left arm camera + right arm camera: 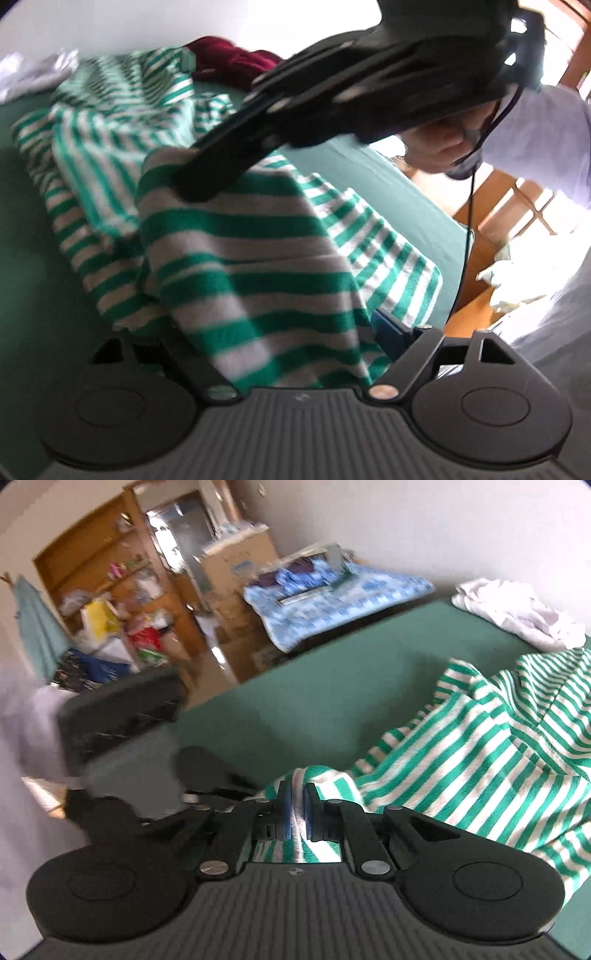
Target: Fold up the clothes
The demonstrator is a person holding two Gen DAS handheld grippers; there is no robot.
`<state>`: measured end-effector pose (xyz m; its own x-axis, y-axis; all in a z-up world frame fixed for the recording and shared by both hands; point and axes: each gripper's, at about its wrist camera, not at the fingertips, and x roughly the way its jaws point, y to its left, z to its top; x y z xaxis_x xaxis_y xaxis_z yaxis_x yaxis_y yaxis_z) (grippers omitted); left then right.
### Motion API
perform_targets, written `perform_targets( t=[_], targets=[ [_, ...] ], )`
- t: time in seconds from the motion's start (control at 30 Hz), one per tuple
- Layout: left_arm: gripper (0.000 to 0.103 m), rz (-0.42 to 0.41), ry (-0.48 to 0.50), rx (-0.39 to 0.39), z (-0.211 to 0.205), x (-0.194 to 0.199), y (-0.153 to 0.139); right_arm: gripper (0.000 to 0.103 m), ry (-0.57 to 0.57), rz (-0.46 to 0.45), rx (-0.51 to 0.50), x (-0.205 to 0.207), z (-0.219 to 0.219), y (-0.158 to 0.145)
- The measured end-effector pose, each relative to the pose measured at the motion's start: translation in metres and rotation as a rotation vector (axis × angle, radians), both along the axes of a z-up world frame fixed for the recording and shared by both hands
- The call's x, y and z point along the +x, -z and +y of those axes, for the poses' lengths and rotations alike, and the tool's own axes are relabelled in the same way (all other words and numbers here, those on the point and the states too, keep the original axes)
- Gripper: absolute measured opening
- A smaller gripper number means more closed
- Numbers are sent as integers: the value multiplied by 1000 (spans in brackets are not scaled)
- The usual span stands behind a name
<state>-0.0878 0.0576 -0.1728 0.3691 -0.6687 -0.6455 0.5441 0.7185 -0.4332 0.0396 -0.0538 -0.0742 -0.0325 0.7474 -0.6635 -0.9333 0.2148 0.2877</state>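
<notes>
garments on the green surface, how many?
3: striped top in the middle, pinched by the right gripper; white garment and dark red garment at the far edge. More may be hidden.

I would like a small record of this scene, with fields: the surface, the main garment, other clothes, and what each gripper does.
surface: green cover
main garment: green-and-white striped shirt, crumpled, partly lifted
other clothes: white garment; dark red garment
right gripper: shut on a fold of the striped shirt
left gripper: jaws wide, striped cloth draped between them, not pinched
</notes>
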Motion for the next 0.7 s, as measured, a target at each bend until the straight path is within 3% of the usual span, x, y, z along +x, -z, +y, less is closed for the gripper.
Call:
perform_targets(
  t=[0.13,0.23,0.3,0.37,0.47,0.57,0.63,0.7],
  targets=[
    [87,54,-54,-56,19,-13,2,8,3,2,-42,10,23,25],
    [88,77,-98,-57,27,-21,4,9,15,-24,-96,14,40,46],
    [91,89,-118,-59,34,-27,1,10,24,-21,-81,18,43,54],
    [92,106,-127,-43,36,-35,1,10,48,9,-63,24,40,53],
    [91,129,-133,-16,37,-47,0,19,121,21,-15,29,18,32],
    [86,145,-144,-28,39,-57,1,27,159,26,-19,24,-21,13],
    [76,146,-158,-26,41,-61,2,31,179,39,-45,14,-46,11],
    [59,126,-161,14,38,-63,1,41,200,50,-69,3,-70,11]
  ],
)
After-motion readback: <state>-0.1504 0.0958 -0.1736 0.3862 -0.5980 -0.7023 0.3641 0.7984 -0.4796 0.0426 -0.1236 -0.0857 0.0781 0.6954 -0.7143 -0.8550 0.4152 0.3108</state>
